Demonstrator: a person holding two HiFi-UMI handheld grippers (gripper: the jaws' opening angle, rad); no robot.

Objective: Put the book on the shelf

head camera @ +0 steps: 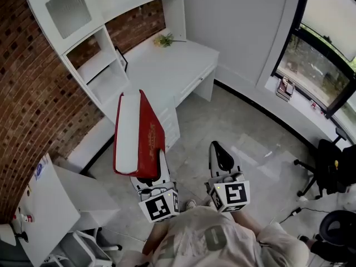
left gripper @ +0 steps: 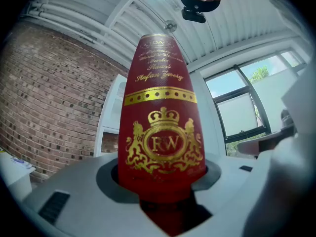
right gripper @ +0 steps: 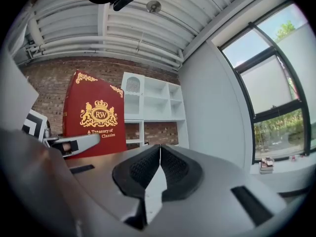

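Note:
A thick red book with gold lettering and white page edges stands upright in the air, clamped at its lower end by my left gripper. In the left gripper view the book's spine fills the gap between the jaws. My right gripper hangs just right of the book, shut and empty, its black pads pressed together. From the right gripper view the book's front cover shows at the left. The white shelf unit stands ahead at the upper left against a brick wall.
A white desk with a small plant runs from the shelf unit. A white table lies at the lower left. Black office chairs stand at the right under the window. Grey floor lies between.

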